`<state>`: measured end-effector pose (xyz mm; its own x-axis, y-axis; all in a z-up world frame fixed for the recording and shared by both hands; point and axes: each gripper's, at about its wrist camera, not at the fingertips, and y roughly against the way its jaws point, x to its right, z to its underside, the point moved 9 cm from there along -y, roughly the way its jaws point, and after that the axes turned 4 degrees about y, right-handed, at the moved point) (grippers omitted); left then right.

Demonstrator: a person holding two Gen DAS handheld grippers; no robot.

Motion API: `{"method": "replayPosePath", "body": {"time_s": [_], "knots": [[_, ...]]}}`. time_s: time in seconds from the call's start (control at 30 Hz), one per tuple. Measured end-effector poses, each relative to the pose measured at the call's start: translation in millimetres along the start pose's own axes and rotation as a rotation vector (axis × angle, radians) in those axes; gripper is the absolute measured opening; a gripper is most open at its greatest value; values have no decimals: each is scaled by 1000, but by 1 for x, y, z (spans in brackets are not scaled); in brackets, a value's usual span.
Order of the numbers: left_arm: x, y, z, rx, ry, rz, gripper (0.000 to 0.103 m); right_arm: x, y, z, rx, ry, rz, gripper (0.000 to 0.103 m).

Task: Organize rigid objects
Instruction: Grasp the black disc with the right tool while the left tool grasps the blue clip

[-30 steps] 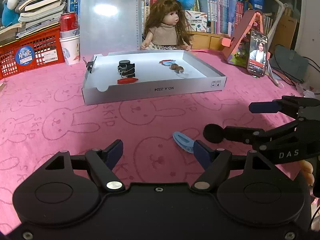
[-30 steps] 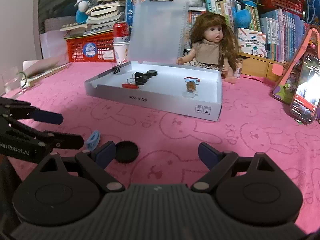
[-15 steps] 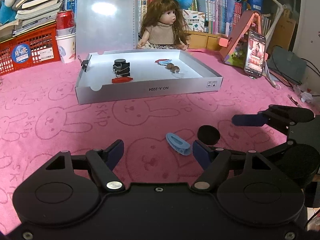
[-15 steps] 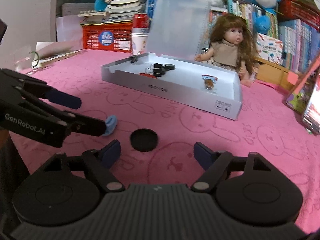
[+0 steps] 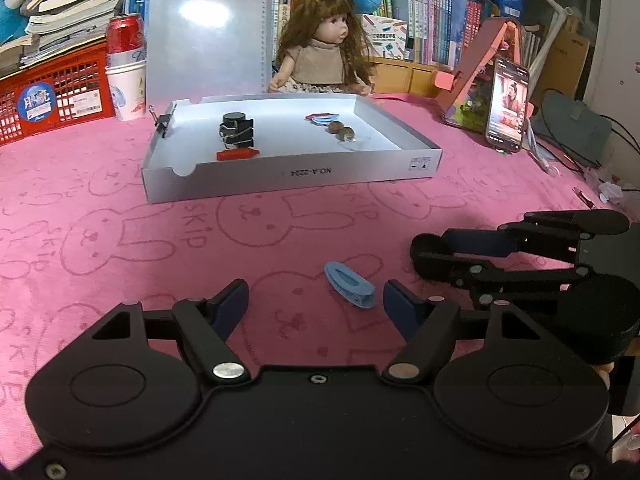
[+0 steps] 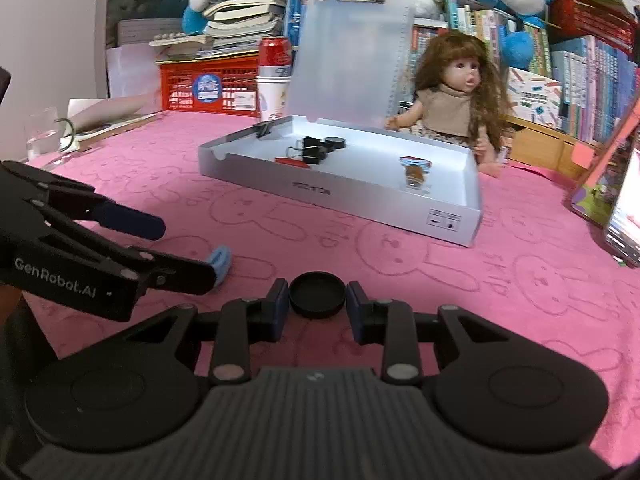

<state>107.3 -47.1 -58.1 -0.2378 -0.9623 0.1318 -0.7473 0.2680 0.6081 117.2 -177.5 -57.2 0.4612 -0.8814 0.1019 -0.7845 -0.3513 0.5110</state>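
Note:
A black round cap (image 6: 317, 294) lies on the pink cloth, and my right gripper (image 6: 317, 305) is shut on it, one pad on each side. In the left wrist view the cap (image 5: 425, 249) shows at the right gripper's tips. A light blue hair clip (image 5: 349, 283) lies on the cloth just ahead of my left gripper (image 5: 316, 304), which is open and empty. The clip's end (image 6: 220, 259) shows behind the left gripper's finger. The white tray (image 5: 288, 174) holds black binder clips (image 5: 237, 133), a red clip (image 5: 237, 154) and small brown pieces (image 5: 340, 130).
A doll (image 5: 325, 50) sits behind the tray, with an upright clear clipboard (image 5: 206, 28) beside it. A red basket (image 5: 52, 96), can on cups (image 5: 124, 68) and books stand at back left. A phone on a stand (image 5: 507, 110) is at right.
My right gripper moved forward around the black cap and closed on it. My left gripper stayed open near the blue clip, shifting slightly.

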Motion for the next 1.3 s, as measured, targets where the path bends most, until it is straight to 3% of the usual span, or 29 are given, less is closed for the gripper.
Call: {"method": "replayPosePath", "body": {"time_s": [0.33,0.6,0.67,0.73,0.97,1.1,1.23,1.3], "knots": [[12,-11,1,23,-59,-19,60,5,0,3,-3,-17,23,37],[17,-9,2,41,-103,-20,33,2,-1,2,-2,-10,18,37],[16,-7,2,44,-104,-22,22,2,-2,2,-3,-8,19,37],[15,-7,2,44,-101,-23,19,2,-2,1,-2,-9,18,37],[13,-8,0,39,-94,-25,20,3,-2,1,-4,-16,19,37],[13,-12,-3,30,-83,-27,29,4,-3,-1,-4,-20,22,37],[15,-18,-5,33,-90,-40,29,6,-6,-1,-9,-30,25,37],[16,-18,-5,33,-85,-41,22,7,-7,-1,-11,-38,26,37]]}}
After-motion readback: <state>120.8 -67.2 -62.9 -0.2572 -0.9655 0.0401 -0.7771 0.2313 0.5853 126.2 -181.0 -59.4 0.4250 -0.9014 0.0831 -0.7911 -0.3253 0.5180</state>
